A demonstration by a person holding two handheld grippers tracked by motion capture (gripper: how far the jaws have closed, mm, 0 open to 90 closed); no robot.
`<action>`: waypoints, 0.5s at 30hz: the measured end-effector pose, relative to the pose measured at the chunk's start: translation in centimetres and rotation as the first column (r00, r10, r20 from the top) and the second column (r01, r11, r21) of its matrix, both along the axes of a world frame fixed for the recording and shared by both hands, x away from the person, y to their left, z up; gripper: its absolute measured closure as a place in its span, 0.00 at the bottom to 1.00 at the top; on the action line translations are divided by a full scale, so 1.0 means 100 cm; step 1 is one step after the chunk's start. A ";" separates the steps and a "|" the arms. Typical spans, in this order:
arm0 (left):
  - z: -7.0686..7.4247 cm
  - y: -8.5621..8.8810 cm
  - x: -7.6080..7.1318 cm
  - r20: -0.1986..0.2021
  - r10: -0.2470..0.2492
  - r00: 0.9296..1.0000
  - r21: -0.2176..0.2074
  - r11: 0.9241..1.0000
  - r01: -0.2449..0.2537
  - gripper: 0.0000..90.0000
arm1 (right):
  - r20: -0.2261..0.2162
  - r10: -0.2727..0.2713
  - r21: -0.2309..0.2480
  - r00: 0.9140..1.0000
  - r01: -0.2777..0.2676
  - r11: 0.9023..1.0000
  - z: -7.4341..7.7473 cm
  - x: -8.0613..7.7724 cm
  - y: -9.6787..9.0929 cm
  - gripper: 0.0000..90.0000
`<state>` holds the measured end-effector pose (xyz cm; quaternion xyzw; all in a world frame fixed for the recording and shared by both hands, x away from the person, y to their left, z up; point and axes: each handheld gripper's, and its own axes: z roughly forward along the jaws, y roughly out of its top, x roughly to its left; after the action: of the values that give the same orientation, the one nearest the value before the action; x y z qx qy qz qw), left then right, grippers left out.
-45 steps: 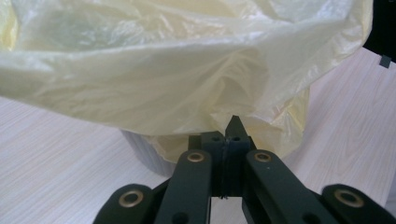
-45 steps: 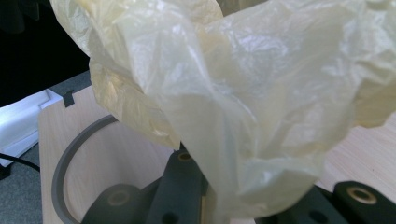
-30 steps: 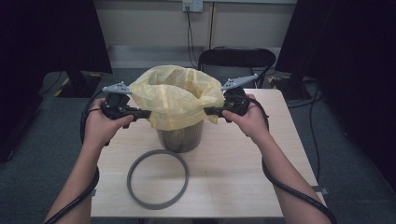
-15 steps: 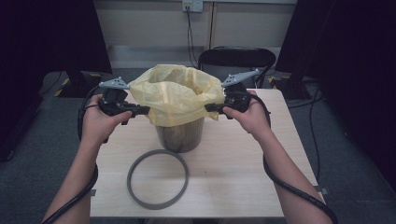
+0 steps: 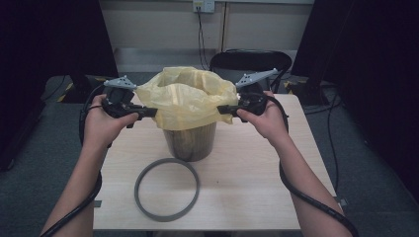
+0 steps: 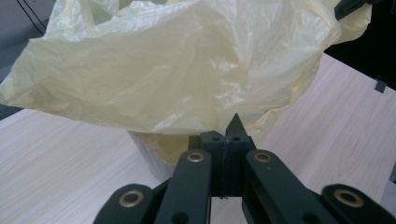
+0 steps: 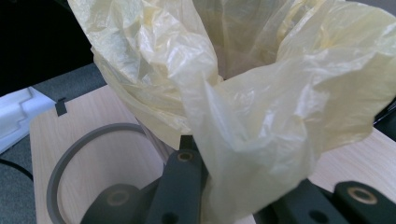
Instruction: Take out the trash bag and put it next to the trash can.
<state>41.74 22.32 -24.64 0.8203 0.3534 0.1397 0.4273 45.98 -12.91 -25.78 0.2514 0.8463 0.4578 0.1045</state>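
Note:
A yellow plastic bag (image 5: 188,98) lines a dark round bin (image 5: 190,143) standing mid-table, and its top billows above the rim. My left gripper (image 5: 149,112) holds the bag's left edge with its jaws shut. My right gripper (image 5: 223,109) pinches the right edge, also shut. In the left gripper view the closed jaws (image 6: 232,133) meet the lower hem of the bag (image 6: 177,70) above the bin wall (image 6: 144,144). In the right gripper view the film (image 7: 261,121) drapes over my right gripper (image 7: 201,151) and hides one jaw.
A loose grey ring (image 5: 167,188) lies flat on the wooden table (image 5: 257,177) in front of the bin, also seen as the ring (image 7: 70,154) in the right gripper view. A black chair (image 5: 249,61) stands behind the table. Cables trail from both hands.
Both hands have drifted slightly away from me while keeping hold of the bag. The bag's mouth is pulled a little wider over the bin.

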 end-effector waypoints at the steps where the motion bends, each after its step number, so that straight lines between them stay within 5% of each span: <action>1: 0.000 0.000 0.000 0.000 0.005 1.000 -0.005 1.000 -0.005 1.00 | -0.001 0.000 -0.004 1.000 0.000 1.000 0.001 0.000 0.001 0.94; 7: 0.007 -0.003 0.000 0.008 0.022 1.000 0.023 1.000 -0.022 1.00 | 0.013 -0.004 0.017 1.000 0.003 1.000 0.003 0.001 -0.002 0.94; 15: 0.015 -0.007 0.001 0.024 0.045 0.999 0.027 0.999 -0.045 1.00 | 0.042 -0.008 -0.012 0.999 0.009 1.000 0.009 -0.001 0.002 0.93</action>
<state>41.84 21.62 -23.17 0.8164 0.3647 0.1639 0.4167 45.87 -12.75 -24.86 0.2447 0.8455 0.4576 0.1258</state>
